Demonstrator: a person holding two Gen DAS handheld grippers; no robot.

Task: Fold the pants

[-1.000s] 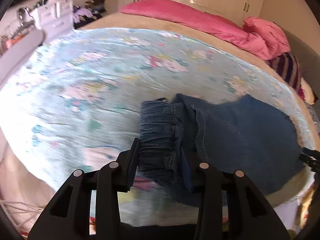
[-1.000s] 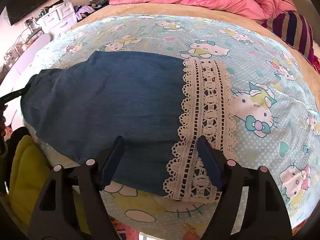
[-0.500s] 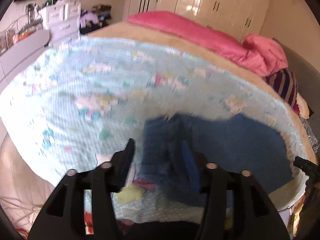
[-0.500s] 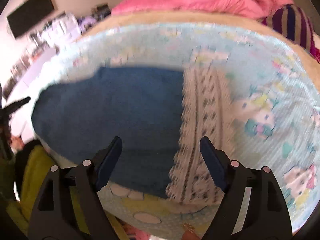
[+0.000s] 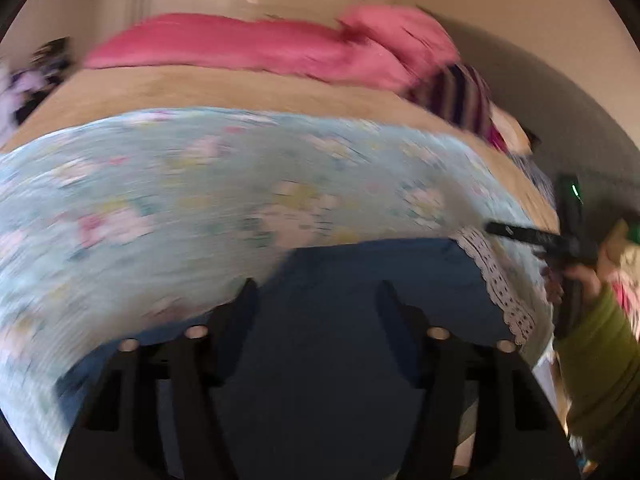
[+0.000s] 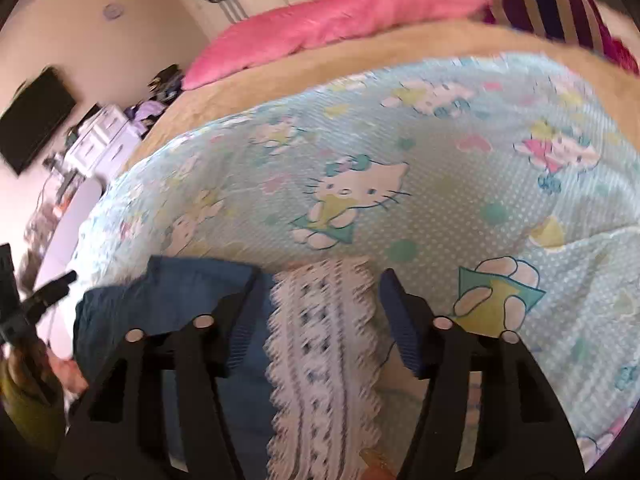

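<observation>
The blue denim pants lie flat on the cartoon-cat bedsheet, with a white lace hem at their right end. My left gripper hovers over the plain blue leg fabric, its jaws closing, and the cloth lies between the fingers without being pinched. In the right wrist view, my right gripper straddles the lace hem, its jaws also closing, and the pads stand just clear of the lace. Blue cloth spreads to the left of it. Both views are motion-blurred.
A pink duvet and a striped pillow lie at the head of the bed. A hand in a green sleeve holds the right gripper. A wall TV and white drawers stand at the left.
The left gripper let go of the bunched waistband and swung right over the leg fabric. The right gripper moved onto the lace hem and its jaws narrowed.
</observation>
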